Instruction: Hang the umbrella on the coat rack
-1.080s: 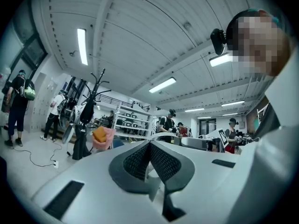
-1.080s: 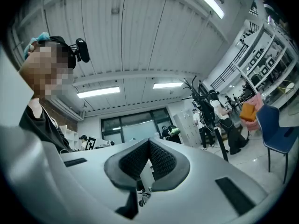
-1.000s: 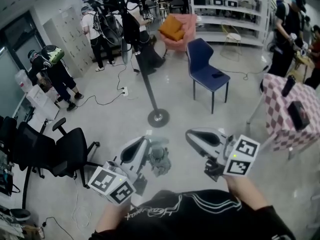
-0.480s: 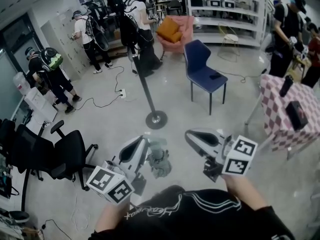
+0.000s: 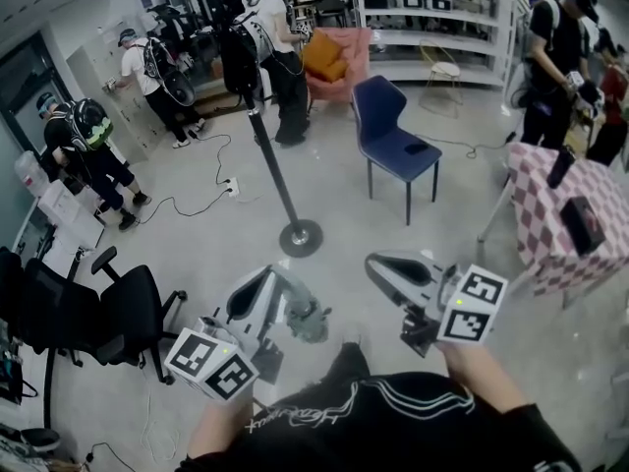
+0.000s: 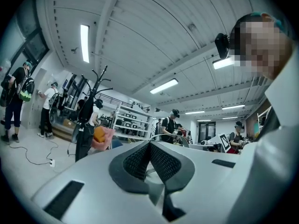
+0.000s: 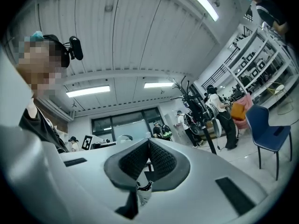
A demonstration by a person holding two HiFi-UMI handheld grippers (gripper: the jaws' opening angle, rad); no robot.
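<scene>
A folded grey umbrella [image 5: 308,317] hangs at the tip of my left gripper [image 5: 285,285], low in the head view. That gripper's jaws are shut, and a thin grey loop [image 6: 174,137] of the umbrella arcs over them in the left gripper view. My right gripper [image 5: 379,265] is beside it to the right, apart from the umbrella, with its pads [image 7: 156,157] together and nothing seen between them. The black coat rack [image 5: 276,174] stands ahead on a round base [image 5: 300,236], with dark bags hanging at its top. Its hooks [image 6: 100,76] show in both gripper views [image 7: 186,88].
A blue chair [image 5: 389,136] stands right of the rack. A checked table [image 5: 550,226] sits at the far right and a black office chair [image 5: 118,313] at the left. Several people stand behind the rack and along the walls. Cables [image 5: 201,200] trail on the floor.
Both grippers and my view have moved a little across the floor toward the rack. The umbrella has swung slightly under the left gripper. Both pairs of jaws stay as they were.
</scene>
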